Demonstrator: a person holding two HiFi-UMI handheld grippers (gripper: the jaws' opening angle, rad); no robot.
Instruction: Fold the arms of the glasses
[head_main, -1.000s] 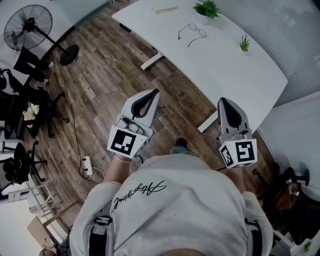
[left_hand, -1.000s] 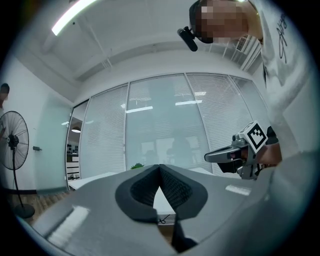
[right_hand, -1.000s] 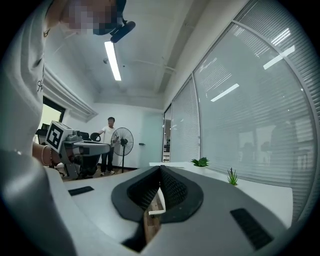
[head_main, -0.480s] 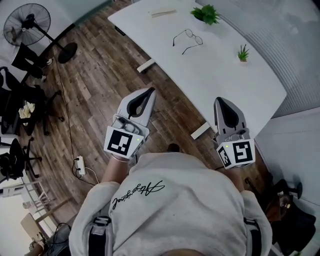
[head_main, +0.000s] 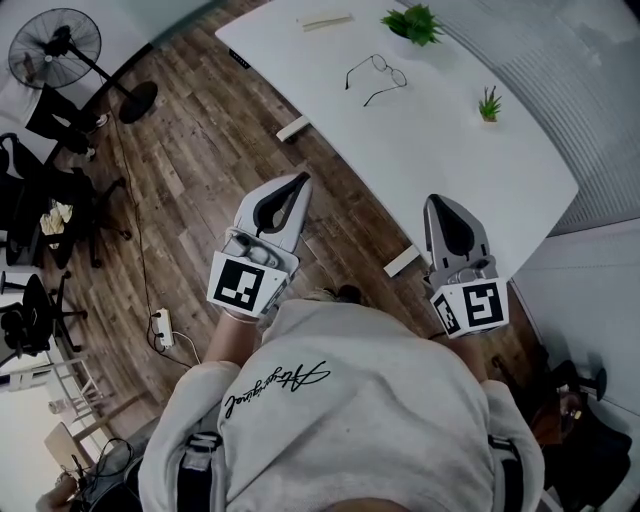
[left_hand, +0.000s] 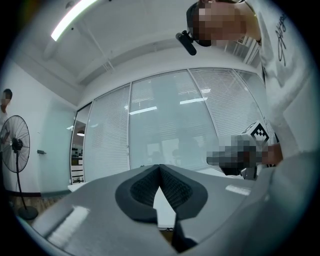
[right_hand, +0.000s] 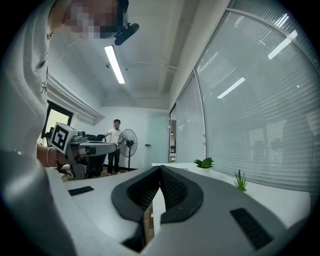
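Note:
A pair of thin wire-framed glasses (head_main: 374, 75) lies on the white table (head_main: 450, 160) near its far end, arms spread open. My left gripper (head_main: 299, 181) hangs over the wooden floor, short of the table's near edge, jaws shut and empty. My right gripper (head_main: 440, 203) hovers at the table's near edge, also shut with nothing held. Both are far from the glasses. In the left gripper view the tips (left_hand: 159, 167) meet, and in the right gripper view the tips (right_hand: 160, 168) meet too; neither view shows the glasses.
Two small potted plants (head_main: 414, 18) (head_main: 489, 104) and a flat pale strip (head_main: 324, 20) sit on the table. A standing fan (head_main: 55, 50), office chairs (head_main: 45, 220) and a power strip (head_main: 165, 329) stand on the floor at left. A person (right_hand: 115, 145) stands by a fan far off.
The view has shifted slightly, so the table and glasses sit a little further left and closer. Both grippers stay shut and hold roughly the same pose.

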